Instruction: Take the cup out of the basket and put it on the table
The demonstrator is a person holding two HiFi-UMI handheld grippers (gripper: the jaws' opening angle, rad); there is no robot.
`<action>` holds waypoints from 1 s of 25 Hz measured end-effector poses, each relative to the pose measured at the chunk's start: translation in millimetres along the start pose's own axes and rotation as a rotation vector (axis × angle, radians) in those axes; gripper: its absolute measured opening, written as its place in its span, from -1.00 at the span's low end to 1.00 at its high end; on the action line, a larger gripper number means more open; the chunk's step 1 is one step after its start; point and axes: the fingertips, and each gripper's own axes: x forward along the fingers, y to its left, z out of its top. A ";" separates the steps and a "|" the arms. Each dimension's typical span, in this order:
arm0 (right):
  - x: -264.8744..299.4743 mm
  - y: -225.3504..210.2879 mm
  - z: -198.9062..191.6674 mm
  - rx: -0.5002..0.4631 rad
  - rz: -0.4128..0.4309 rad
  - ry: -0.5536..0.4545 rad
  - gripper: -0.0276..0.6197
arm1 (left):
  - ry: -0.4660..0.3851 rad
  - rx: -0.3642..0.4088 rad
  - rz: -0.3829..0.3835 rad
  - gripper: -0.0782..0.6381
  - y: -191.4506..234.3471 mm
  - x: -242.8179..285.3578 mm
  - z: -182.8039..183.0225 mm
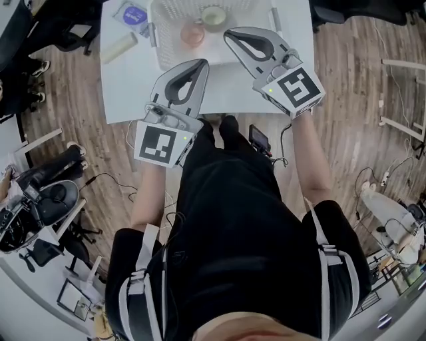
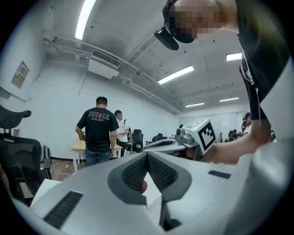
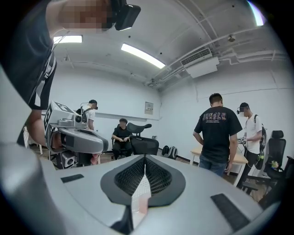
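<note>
While the grey left tool [image 1: 202, 64] and grey right tool [image 1: 229, 33] hang closed, empty, over the white table [image 1: 133, 86], a bystander's black T-shirt [image 3: 218, 126] reads "JUNGLE".

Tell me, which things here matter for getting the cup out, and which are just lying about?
For the job:
- basket
- pink cup and pale green cup in it; either could be the one meant
- table
- left gripper and right gripper, both shut, empty

Lying about:
- pale roll
- purple-labelled packet
</note>
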 end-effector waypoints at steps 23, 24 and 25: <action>124.7 -75.6 -124.3 0.025 0.090 0.215 -0.85 | 0.073 -0.055 -0.014 -0.73 48.3 25.1 -34.5; 126.0 -75.6 -133.0 0.019 0.098 0.241 -0.85 | 0.074 -0.055 -0.014 -0.73 49.5 26.3 -34.5; 126.8 -75.6 -141.2 0.013 0.105 0.264 -0.85 | 0.074 -0.057 -0.013 -0.73 50.5 27.5 -34.4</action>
